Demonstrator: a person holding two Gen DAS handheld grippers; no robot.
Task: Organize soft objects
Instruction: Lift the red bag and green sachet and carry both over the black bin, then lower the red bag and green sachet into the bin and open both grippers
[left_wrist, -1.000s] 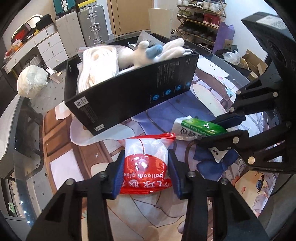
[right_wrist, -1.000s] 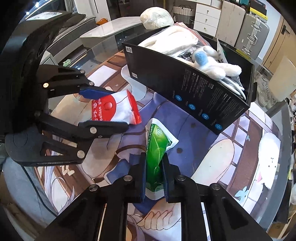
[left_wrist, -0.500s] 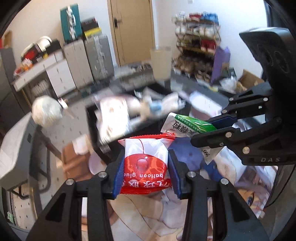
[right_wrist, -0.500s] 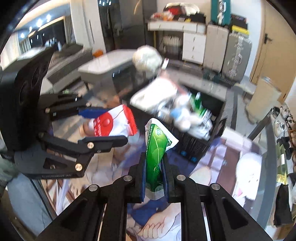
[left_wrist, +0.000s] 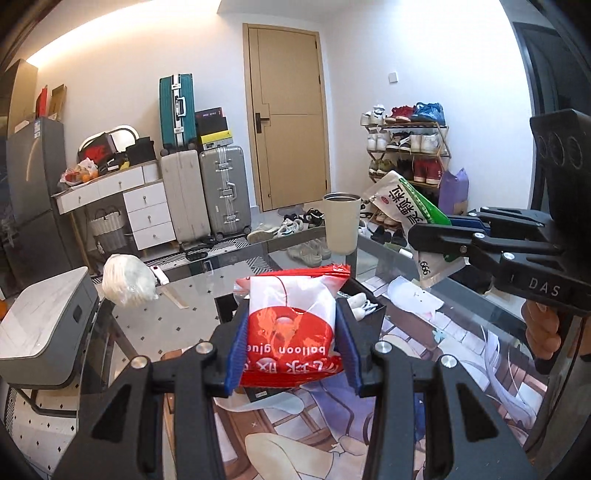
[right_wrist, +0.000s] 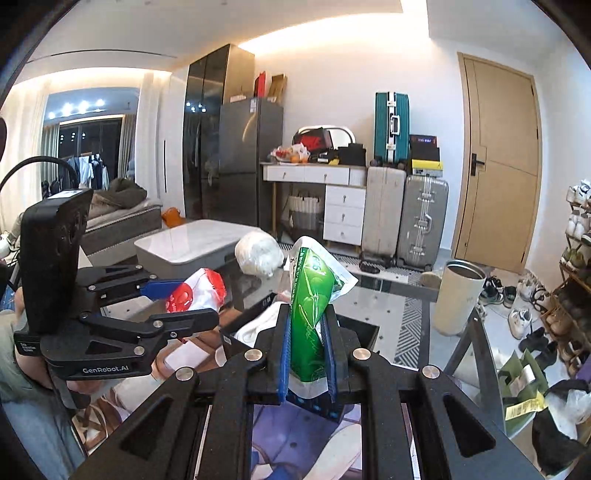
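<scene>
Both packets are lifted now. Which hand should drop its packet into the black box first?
Probably left. The left hand-held gripper holds the red packet directly in line with the black box. The right hand-held gripper carries its green packet off to the box's side.

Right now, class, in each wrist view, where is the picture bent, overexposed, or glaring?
Left wrist view: fisheye bows the door frame and darkens the corners; the ceiling strip above the teal suitcase is blown out. Right wrist view: the ceiling lights glare; the red packet and green packet stay sharp.
</scene>
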